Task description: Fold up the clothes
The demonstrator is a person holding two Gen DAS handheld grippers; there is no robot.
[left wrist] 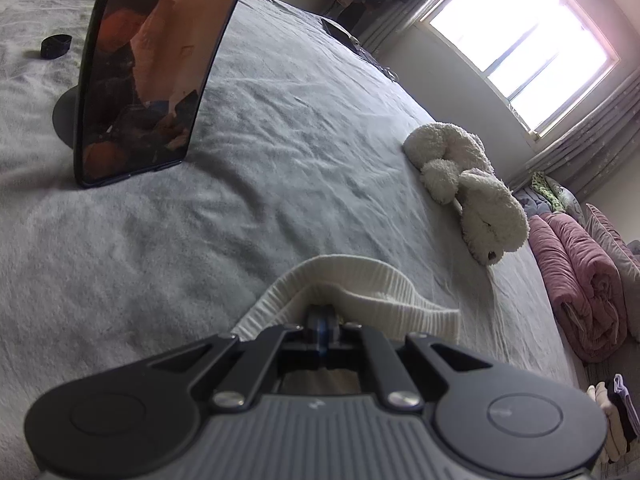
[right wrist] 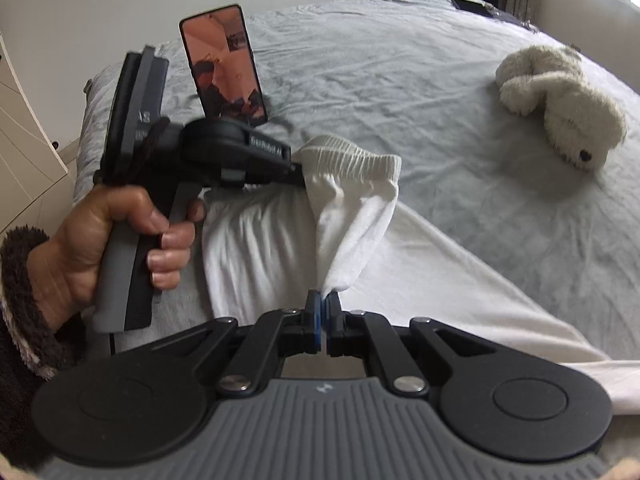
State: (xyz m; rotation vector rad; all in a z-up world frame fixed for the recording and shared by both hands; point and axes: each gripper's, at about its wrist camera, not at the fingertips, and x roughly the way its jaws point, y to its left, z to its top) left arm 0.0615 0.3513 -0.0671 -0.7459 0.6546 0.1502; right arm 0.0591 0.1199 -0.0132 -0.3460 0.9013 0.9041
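A white garment (right wrist: 420, 264) with a ribbed elastic waistband (right wrist: 352, 156) lies on the grey bed sheet (right wrist: 400, 80). My left gripper (right wrist: 300, 172), held by a hand (right wrist: 108, 232) in a furry brown sleeve, is shut on the waistband at its left end and lifts it. In the left wrist view the ribbed band (left wrist: 360, 284) bunches over my left gripper (left wrist: 323, 316). My right gripper (right wrist: 323, 300) is shut on a pinched fold of the white fabric (right wrist: 352, 236) lower down, and the cloth hangs taut between the two grips.
A phone (right wrist: 224, 64) stands upright on a dark stand on the sheet, close to the left gripper. A white plush dog (right wrist: 560, 104) lies at the right. Rolled pink bedding (left wrist: 580, 276) is past the bed's edge, and a window (left wrist: 520, 36) is beyond.
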